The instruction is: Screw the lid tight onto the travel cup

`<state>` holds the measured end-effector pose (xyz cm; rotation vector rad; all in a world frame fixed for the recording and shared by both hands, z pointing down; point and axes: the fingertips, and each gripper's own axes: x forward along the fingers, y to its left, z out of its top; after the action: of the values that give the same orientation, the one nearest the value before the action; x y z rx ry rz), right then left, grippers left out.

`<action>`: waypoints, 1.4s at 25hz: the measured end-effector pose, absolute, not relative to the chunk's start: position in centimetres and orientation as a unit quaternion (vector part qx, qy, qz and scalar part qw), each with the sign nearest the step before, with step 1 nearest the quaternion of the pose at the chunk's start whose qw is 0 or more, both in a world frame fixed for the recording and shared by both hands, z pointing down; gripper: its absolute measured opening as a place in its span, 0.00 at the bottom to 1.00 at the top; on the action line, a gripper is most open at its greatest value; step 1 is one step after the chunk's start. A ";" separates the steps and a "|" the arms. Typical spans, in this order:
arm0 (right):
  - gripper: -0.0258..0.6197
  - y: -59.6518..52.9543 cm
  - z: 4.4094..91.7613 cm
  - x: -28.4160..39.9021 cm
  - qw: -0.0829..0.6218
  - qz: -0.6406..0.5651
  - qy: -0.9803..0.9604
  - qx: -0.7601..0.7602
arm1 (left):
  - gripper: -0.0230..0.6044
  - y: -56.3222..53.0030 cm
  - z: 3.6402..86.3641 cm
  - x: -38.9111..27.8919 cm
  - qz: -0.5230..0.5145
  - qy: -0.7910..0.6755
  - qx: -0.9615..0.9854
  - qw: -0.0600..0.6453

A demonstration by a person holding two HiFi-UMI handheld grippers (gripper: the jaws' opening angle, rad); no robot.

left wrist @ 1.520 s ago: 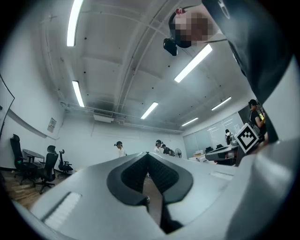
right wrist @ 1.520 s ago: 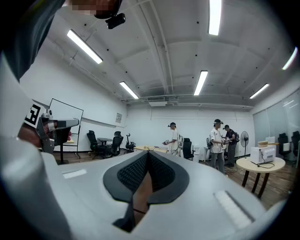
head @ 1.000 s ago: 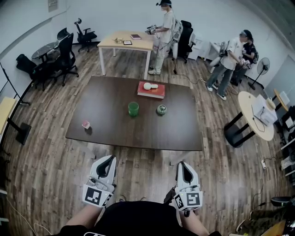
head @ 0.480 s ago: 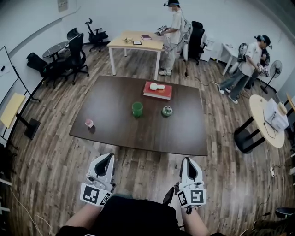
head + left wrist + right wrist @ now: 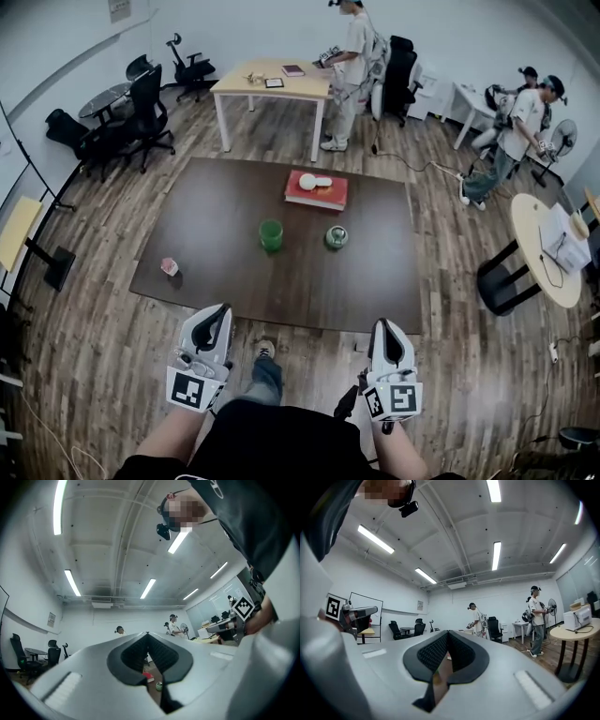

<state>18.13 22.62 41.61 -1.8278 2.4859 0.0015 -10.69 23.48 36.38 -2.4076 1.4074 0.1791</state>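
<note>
Dark brown worktop (image 5: 216, 202) on wood floor (image 5: 103, 309); green plastic travel cup (image 5: 271, 234) upright, round green lid (image 5: 336, 236) near it; left tongs (image 5: 221, 309) and right tongs (image 5: 385, 325) clenched, empty.

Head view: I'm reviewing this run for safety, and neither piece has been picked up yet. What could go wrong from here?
1. The cup stands free on the table. The left gripper is shut, and if it arrives without opening its jaws it could tip the cup.
2. The lid looks low and small. The right gripper, also shut, might push it away, perhaps toward the red book.
</note>
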 end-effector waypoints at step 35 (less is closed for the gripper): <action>0.05 -12.8 42.7 18.2 -0.026 -0.021 0.814 -0.580 | 0.98 -12.5 41.5 -8.2 0.114 0.398 -0.903 0.117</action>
<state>18.22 -12.81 42.70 -1.8544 2.6000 -0.0656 -8.21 -12.51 41.49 -2.6432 1.1652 0.3325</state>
